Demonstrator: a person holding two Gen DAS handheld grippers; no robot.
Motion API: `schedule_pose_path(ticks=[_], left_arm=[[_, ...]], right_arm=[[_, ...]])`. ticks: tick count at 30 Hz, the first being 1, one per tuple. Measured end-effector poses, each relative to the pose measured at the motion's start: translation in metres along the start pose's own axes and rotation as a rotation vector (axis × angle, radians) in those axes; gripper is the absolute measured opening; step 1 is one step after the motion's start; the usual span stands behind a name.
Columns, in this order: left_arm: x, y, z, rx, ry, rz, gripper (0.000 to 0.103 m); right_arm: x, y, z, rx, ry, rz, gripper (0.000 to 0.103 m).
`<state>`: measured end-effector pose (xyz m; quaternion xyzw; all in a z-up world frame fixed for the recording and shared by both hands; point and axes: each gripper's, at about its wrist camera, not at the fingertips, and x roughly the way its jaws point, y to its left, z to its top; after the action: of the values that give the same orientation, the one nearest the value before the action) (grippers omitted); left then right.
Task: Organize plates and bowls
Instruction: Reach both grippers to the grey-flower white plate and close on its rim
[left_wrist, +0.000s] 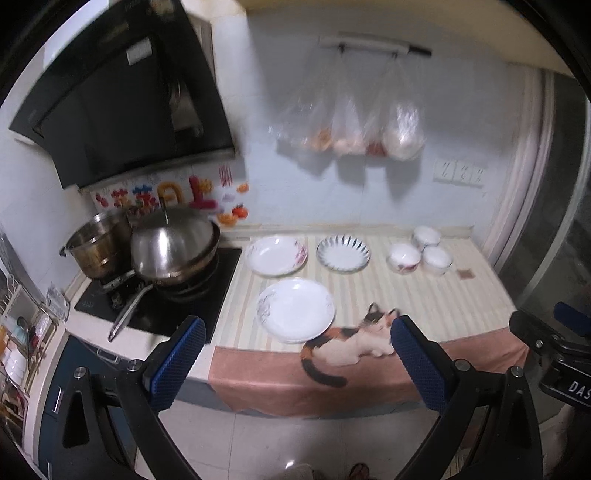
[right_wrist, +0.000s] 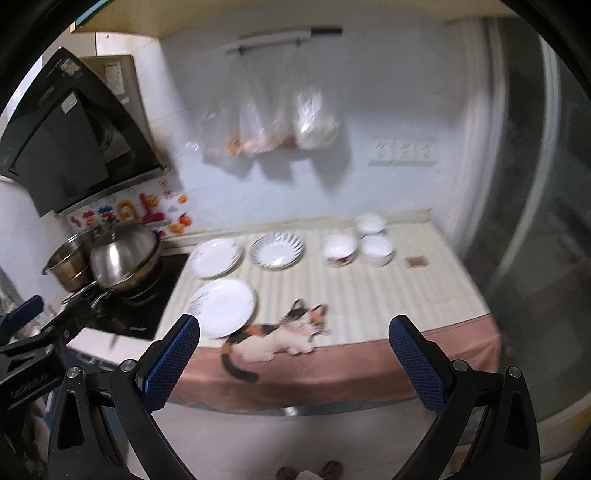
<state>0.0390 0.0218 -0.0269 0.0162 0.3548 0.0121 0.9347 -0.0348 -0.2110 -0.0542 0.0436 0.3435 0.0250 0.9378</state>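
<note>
plates (left_wrist: 295, 280) left, bowls (left_wrist: 421, 249) right (apart)

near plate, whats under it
The near plate lies on the striped cloth, its front rim overlapping the printed cat. Whatever cloth or print sits beneath its middle is covered.

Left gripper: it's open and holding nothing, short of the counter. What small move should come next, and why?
Probably ease the left gripper forward to the near plate, which lies closest and overhangs the cat picture on the cloth. Its jaws stand wide and empty. Three plates lie apart and three bowls cluster at the right, so nothing is stacked yet.
</note>
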Motion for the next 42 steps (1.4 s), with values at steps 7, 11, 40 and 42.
schedule_pose_path(ticks=[7, 11, 40, 42], left_arm=[[0.105, 0.04, -0.015, -0.019, 0.14, 0.095, 0.103], [0.17, 0.06, -0.024, -0.02, 0.215, 0.142, 0.103], [0.489, 0.115, -0.049, -0.148, 0.683, 0.009, 0.067], [0.49, 0.113, -0.051, -0.153, 0.7, -0.008, 0.058]], right_arm=[[0.113, 0.013, -0.024, 0.015, 0.191, 0.081, 0.103], [0.195, 0.018, -0.027, 0.021, 0.289, 0.123, 0.103], [0.615, 0.1, -0.03, -0.089, 0.807, 0.407, 0.028], [0.616, 0.106, -0.03, -0.092, 0.812, 0.428, 0.017]])
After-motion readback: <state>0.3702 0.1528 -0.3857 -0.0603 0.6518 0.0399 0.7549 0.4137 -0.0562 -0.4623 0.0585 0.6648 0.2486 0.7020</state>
